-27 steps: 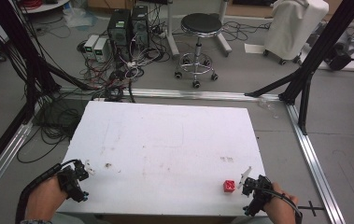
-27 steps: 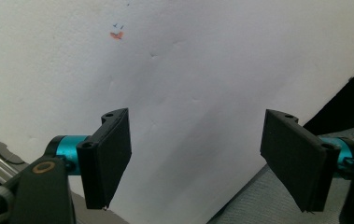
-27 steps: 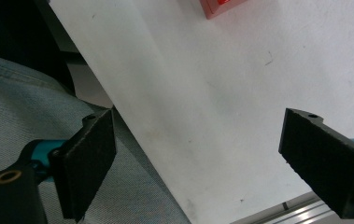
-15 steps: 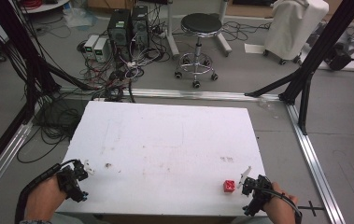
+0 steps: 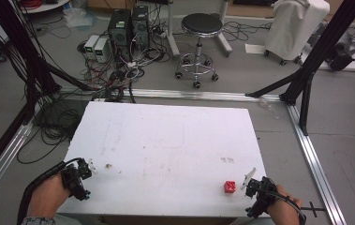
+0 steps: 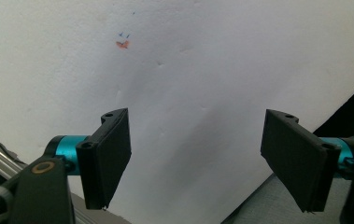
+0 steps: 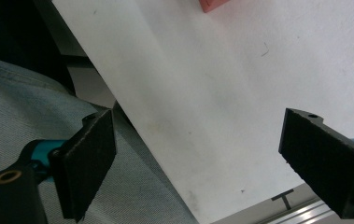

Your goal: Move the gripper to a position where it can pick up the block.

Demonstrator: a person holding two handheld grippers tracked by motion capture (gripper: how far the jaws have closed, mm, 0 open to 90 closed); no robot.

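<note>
1. Since the earlier pictures nothing has visibly shifted; both hands keep their places at the near edge of the white table (image 5: 175,140), and the red block (image 5: 230,187) lies where it did.
2. The left gripper (image 5: 87,169) sits at the near left corner of the table, held by the person's left hand (image 5: 48,197); in the left gripper view its two black jaws stand wide apart with bare white tabletop between them, so the left gripper (image 6: 195,158) is open and holds nothing.
3. The right gripper (image 5: 250,180) sits at the near right corner, held by the right hand (image 5: 283,211); in the right gripper view its jaws are likewise spread wide over the table's edge, so the right gripper (image 7: 195,158) is open and empty.
4. The red block rests on the table near its front edge, just to the left of the right gripper and apart from it; a corner of the red block (image 7: 212,4) shows at the top of the right gripper view.
5. A small orange and blue mark (image 6: 123,42) lies on the tabletop ahead of the left jaws.
6. Beyond the table stand a black stool (image 5: 198,42) and computer towers (image 5: 128,28) among cables on the floor.
</note>
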